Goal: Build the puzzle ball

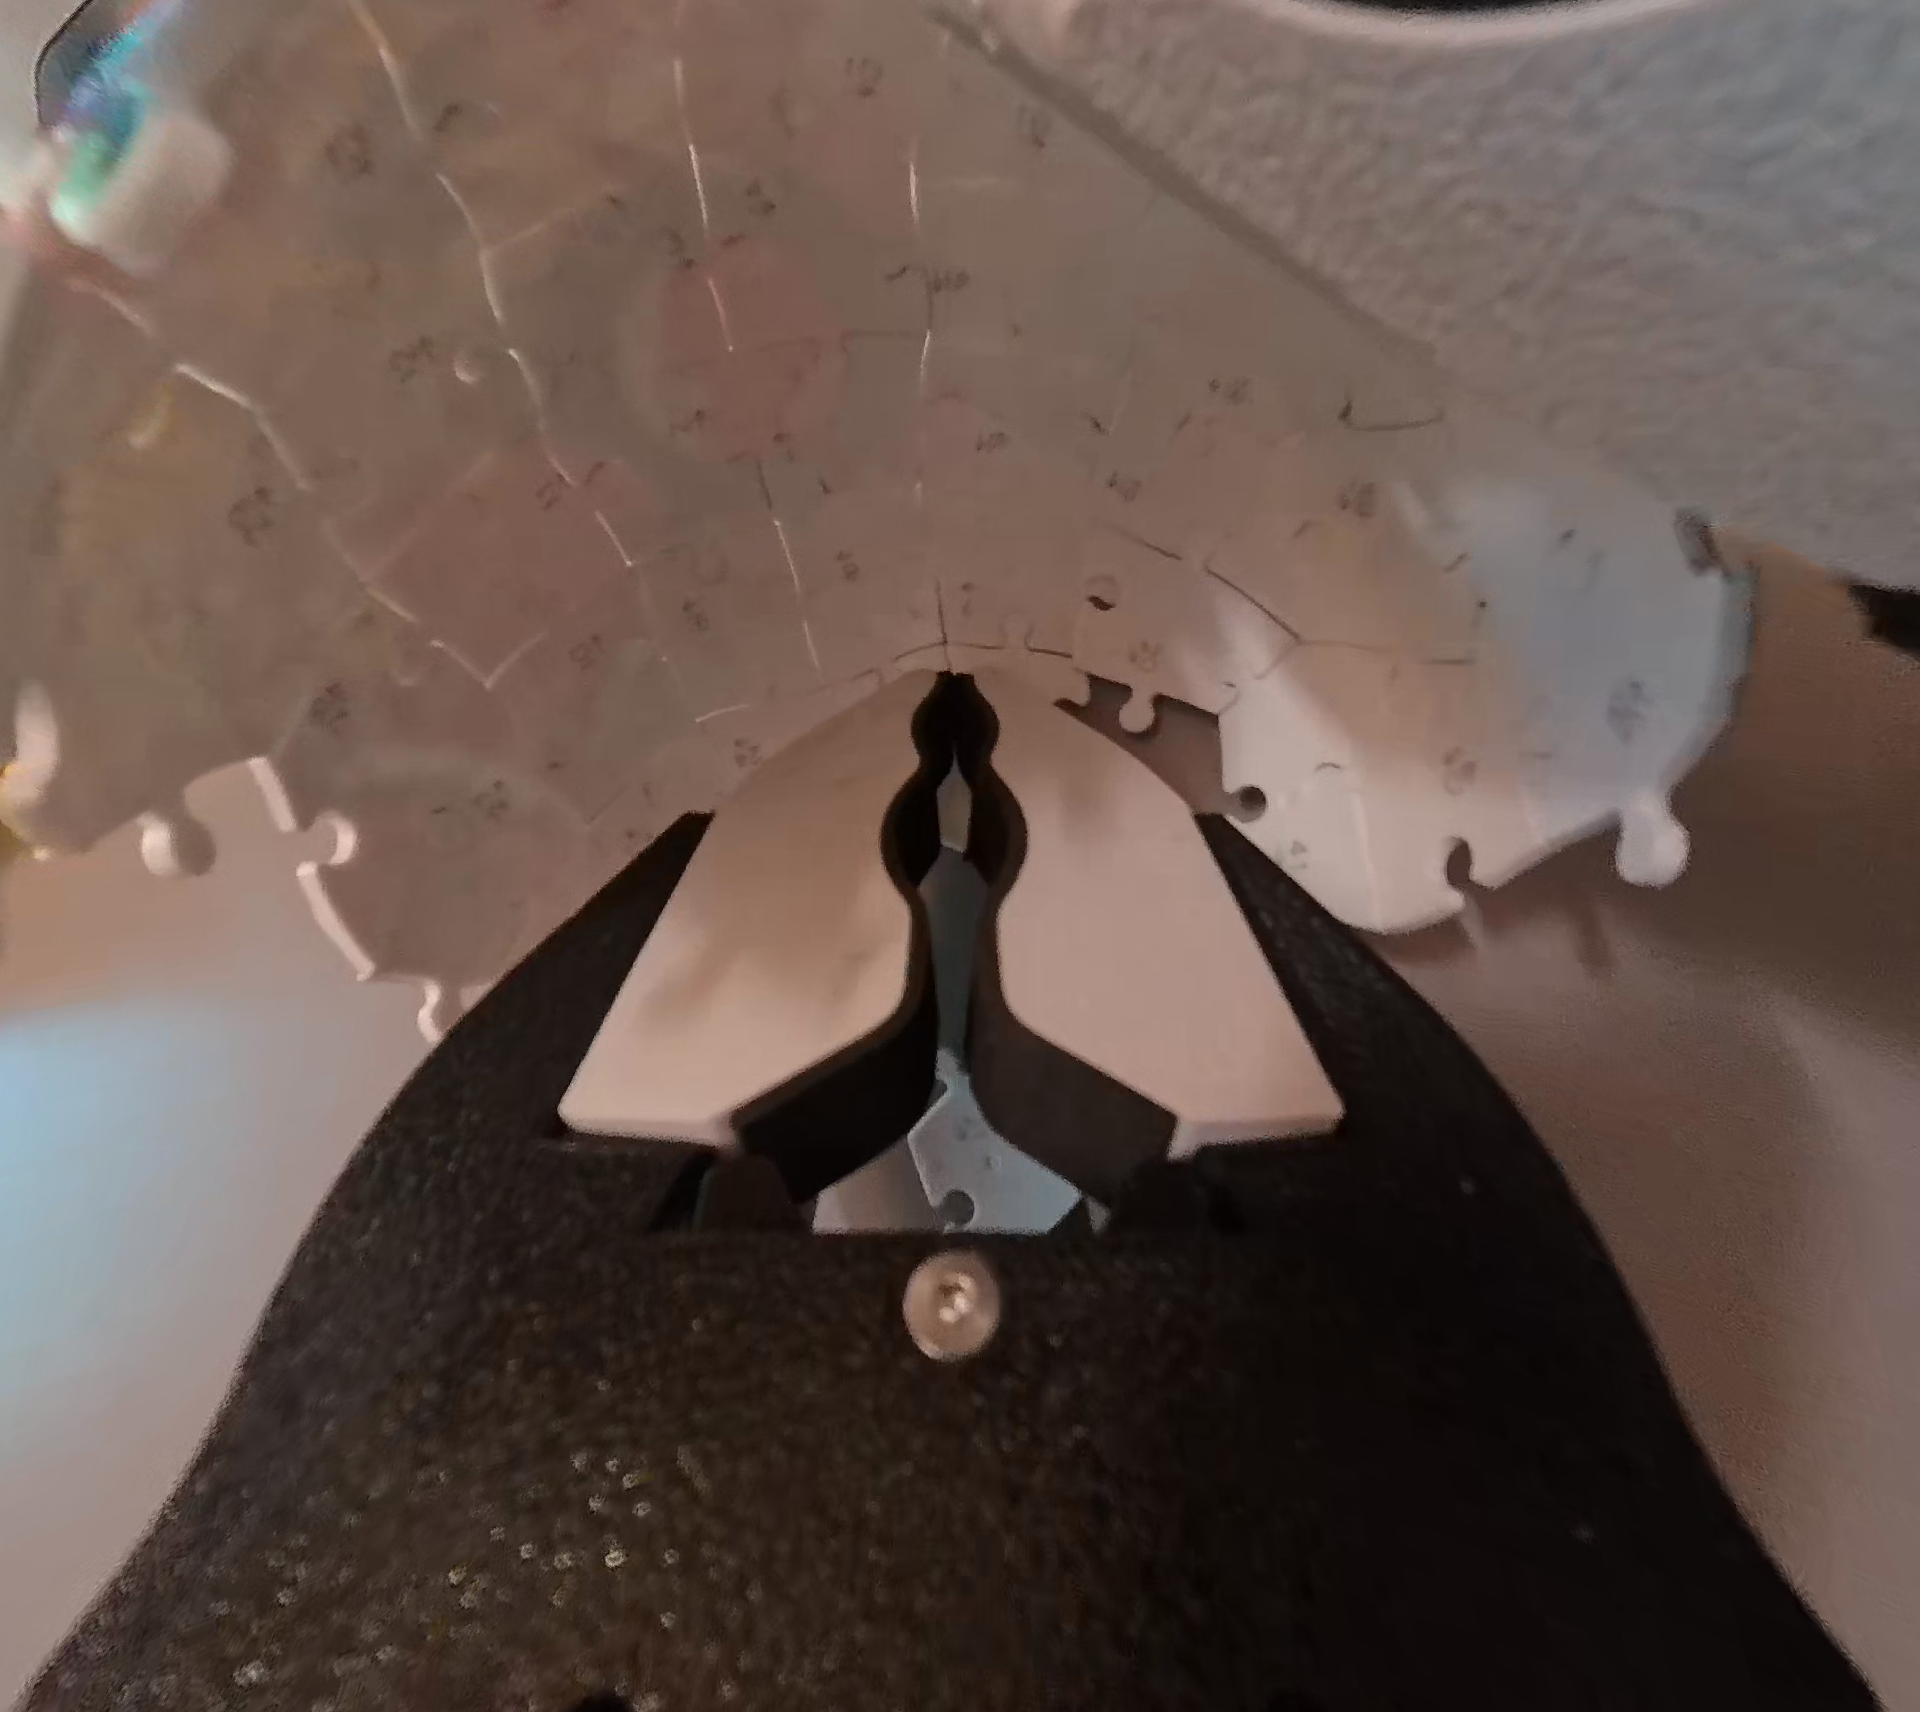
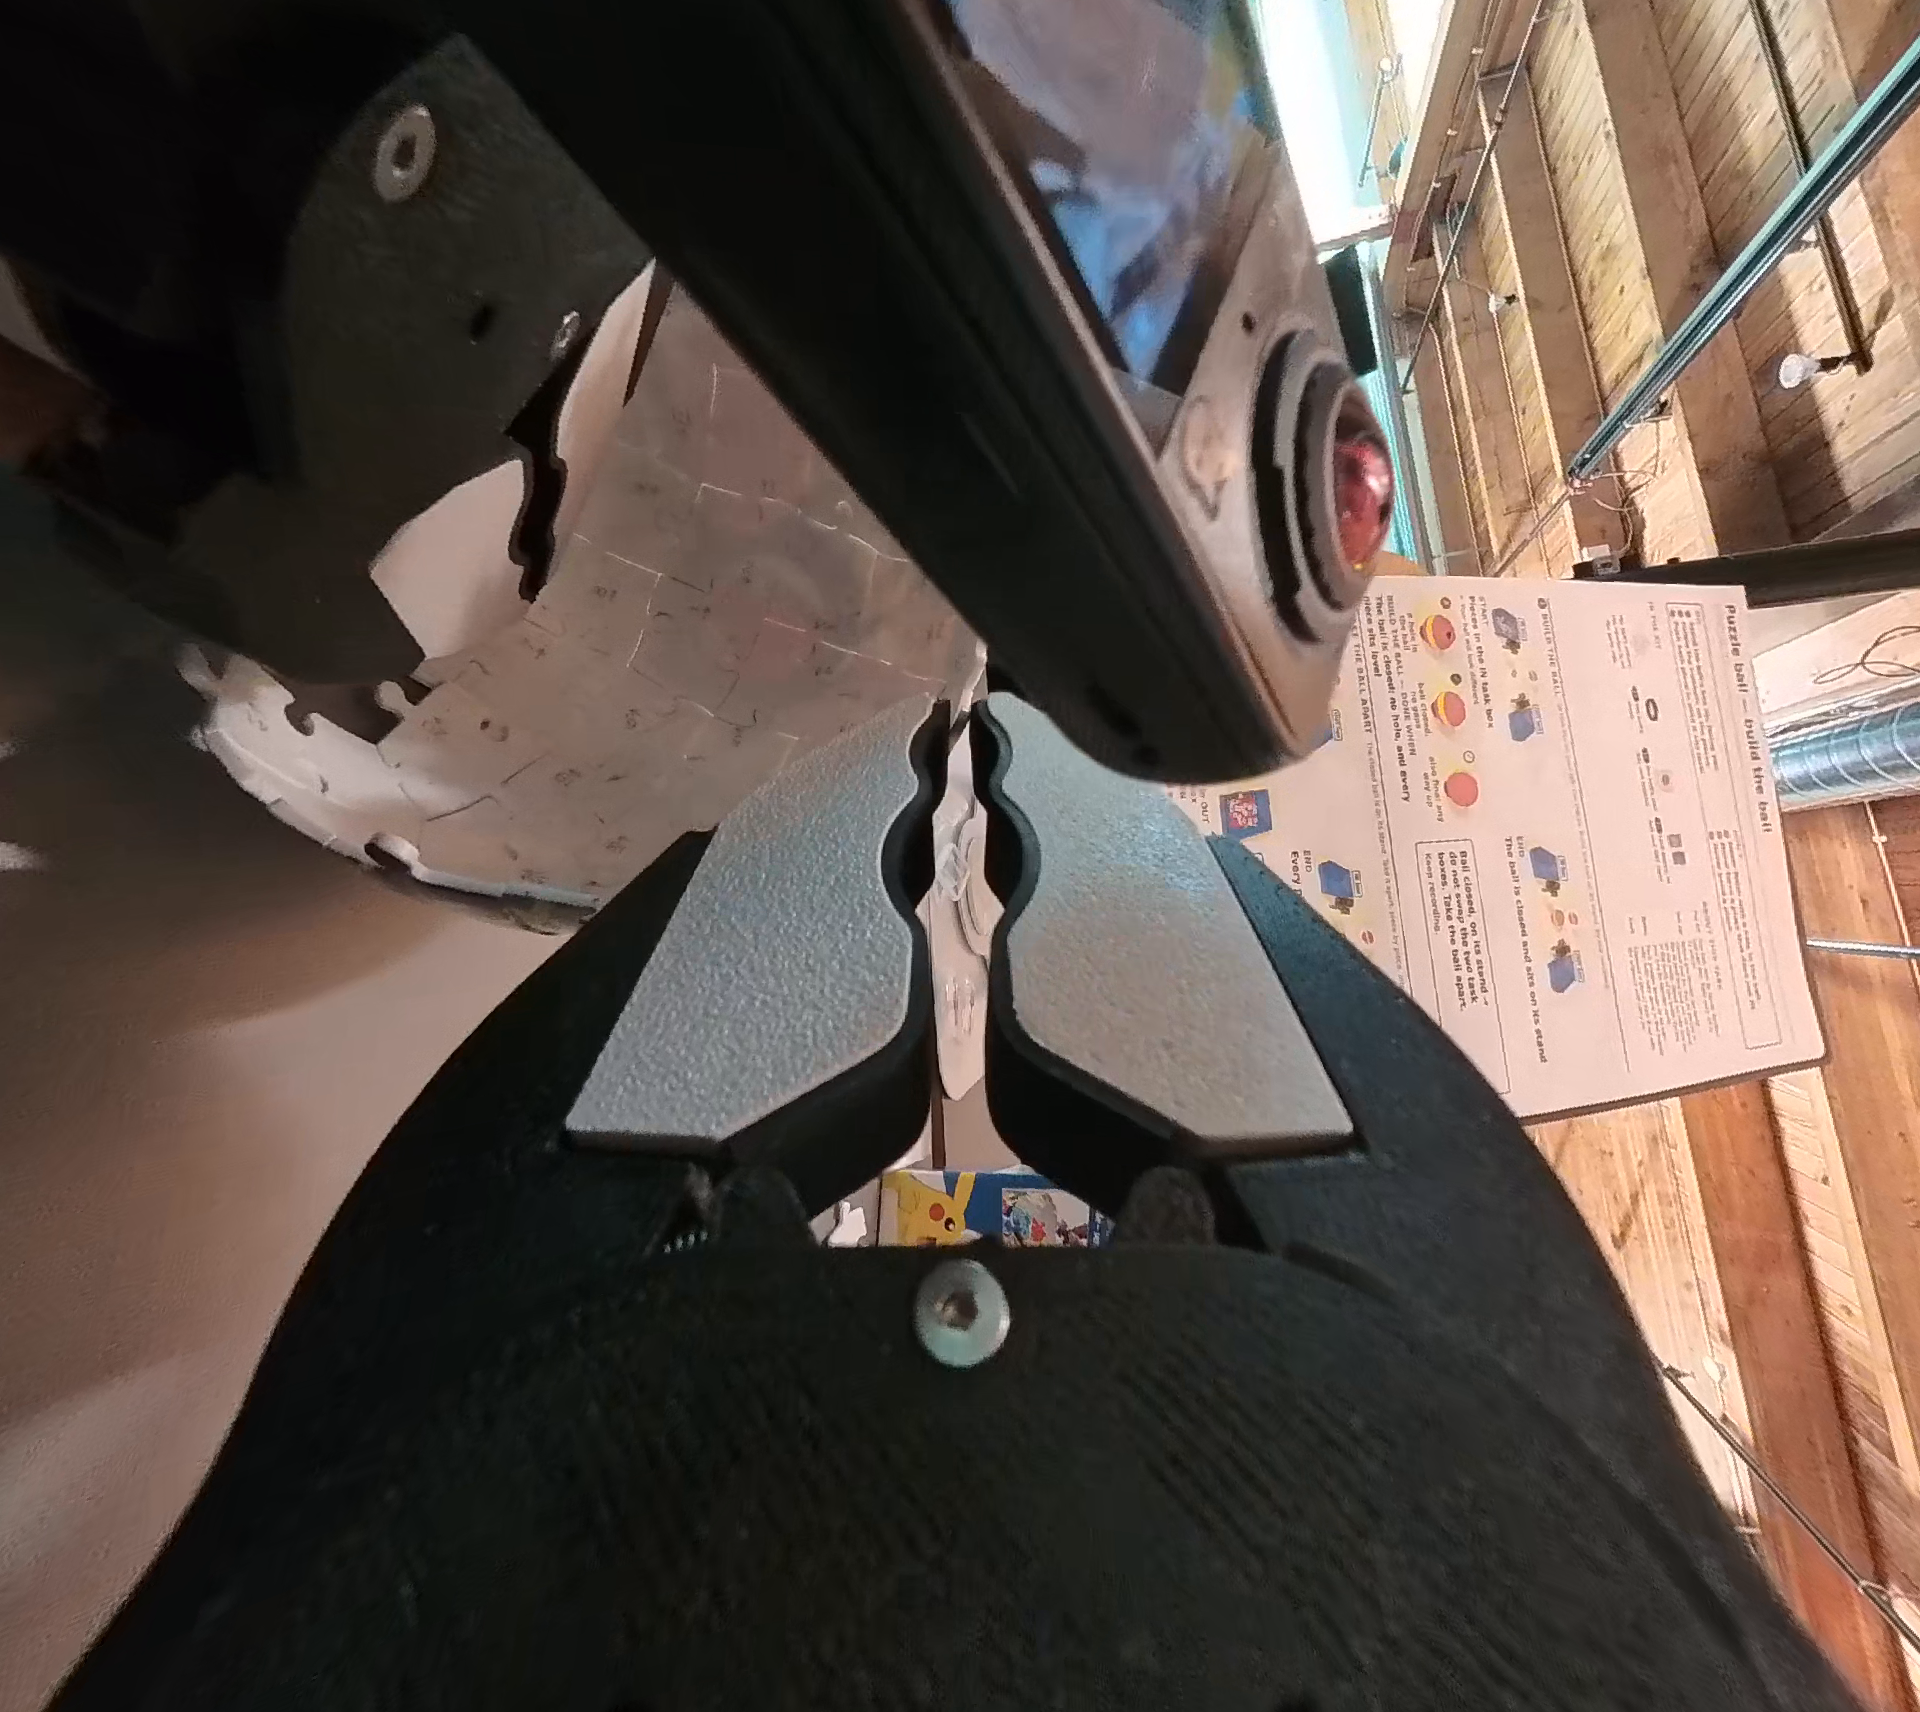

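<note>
The partly built puzzle ball (image 1: 727, 415) is a curved white shell of numbered pieces, seen from its inside, with jigsaw tabs along its open rim. My left gripper (image 1: 951, 691) is shut on the shell's rim. A white textured finger (image 1: 1455, 208) of my right gripper lies across the shell's upper right. In the right wrist view the shell (image 2: 675, 623) sits left of my right gripper (image 2: 961, 712), which is shut on a white edge of the shell held between its pads. My left gripper's black body (image 2: 395, 374) clamps the shell from the left.
The left gripper's camera unit (image 2: 1195, 332) with its red lens crosses close over the right gripper. A printed instruction sheet (image 2: 1621, 831) stands to the right. A colourful box (image 2: 987, 1210) shows below the fingers. A tan table top (image 1: 156, 1143) lies underneath. Spacing between my two grippers at the tips: around 11 centimetres.
</note>
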A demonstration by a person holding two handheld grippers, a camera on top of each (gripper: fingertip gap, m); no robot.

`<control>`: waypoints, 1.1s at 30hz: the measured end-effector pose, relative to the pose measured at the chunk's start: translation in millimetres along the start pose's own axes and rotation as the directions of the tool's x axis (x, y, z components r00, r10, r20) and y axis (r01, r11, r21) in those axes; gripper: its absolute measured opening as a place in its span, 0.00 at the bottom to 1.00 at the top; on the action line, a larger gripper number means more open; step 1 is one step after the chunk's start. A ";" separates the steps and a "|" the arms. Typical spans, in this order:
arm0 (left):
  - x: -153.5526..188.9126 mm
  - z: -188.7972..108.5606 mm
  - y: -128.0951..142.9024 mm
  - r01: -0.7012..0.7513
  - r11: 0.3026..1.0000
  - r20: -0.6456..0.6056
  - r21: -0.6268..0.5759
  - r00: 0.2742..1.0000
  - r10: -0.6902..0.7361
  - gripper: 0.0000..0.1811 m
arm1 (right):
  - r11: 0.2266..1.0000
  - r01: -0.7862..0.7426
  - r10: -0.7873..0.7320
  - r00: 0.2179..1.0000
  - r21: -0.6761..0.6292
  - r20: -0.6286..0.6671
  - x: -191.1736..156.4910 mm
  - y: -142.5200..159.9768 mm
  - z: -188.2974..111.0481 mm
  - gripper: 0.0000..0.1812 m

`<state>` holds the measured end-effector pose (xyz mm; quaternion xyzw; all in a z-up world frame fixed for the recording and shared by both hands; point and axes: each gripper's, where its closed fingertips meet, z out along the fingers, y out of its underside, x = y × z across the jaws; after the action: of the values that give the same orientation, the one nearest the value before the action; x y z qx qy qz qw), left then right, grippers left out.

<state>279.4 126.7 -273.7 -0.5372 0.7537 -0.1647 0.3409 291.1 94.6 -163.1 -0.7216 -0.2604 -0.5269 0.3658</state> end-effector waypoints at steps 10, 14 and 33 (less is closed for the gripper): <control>-10.6 -21.8 -7.0 0.096 0.990 0.003 0.101 0.995 -0.096 0.00 | 1.000 0.003 -0.003 1.000 -0.002 -0.003 1.1 0.8 -0.8 0.02; -11.8 -23.6 -1.5 0.023 0.998 0.029 0.051 0.999 -0.025 0.00 | 1.000 -0.002 0.002 1.000 0.000 -0.007 1.3 1.2 -0.6 0.02; -0.9 -14.8 1.8 0.117 0.990 -0.028 0.080 0.993 -0.115 0.00 | 1.000 0.011 -0.011 1.000 -0.001 -0.006 1.5 0.4 -0.8 0.02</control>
<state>268.1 126.5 -263.9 -0.5639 0.7177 -0.2212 0.3435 291.4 93.7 -161.6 -0.7187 -0.2629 -0.5315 0.3632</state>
